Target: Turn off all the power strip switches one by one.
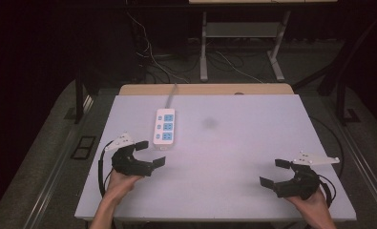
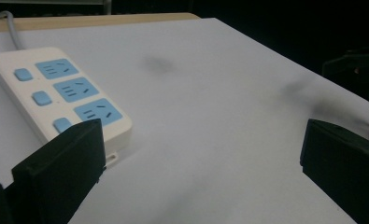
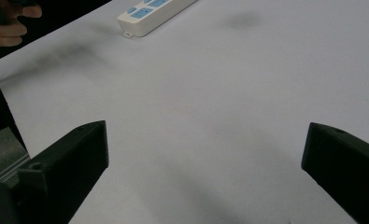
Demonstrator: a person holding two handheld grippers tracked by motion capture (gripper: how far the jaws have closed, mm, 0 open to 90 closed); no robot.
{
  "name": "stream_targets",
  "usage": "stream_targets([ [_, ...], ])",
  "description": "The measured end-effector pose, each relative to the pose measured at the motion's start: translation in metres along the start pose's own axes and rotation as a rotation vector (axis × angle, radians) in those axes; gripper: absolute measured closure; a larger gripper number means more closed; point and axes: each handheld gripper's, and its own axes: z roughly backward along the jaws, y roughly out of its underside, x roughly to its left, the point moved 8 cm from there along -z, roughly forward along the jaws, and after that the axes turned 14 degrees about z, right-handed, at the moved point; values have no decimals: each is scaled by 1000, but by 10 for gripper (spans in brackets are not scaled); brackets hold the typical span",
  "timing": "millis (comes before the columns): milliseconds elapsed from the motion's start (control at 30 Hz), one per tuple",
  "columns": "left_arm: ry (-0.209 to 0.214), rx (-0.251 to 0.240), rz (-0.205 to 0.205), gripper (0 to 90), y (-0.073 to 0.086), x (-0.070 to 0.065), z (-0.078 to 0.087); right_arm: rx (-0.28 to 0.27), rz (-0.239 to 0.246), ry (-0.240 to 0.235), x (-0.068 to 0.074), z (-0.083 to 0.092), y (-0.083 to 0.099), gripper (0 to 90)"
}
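Your left gripper (image 1: 150, 153) sat at the table's (image 1: 234, 143) left with its jaws spread wide and nothing between them, just beside the near end of the white power strip (image 1: 165, 126). Its own view gave you the strip's three blue sockets and buttons up close (image 2: 63, 91), detail the high view blurred. Your right gripper (image 1: 274, 172), released and empty, rested well apart at the near right corner, and its view caught the strip (image 3: 152, 14) far off beyond bare table.
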Motion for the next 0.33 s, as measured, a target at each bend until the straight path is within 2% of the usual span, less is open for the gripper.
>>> stream_targets([
  [133,-1,33,-21,0,11,-5,-2,0,-2,-5,1,-1,0,5],
  [267,8,16,-7,0,19,-5,2,0,-3,-6,1,0,0,5],
  [333,6,22,-13,0,21,-5,3,0,-3,-8,1,0,0,5],
])
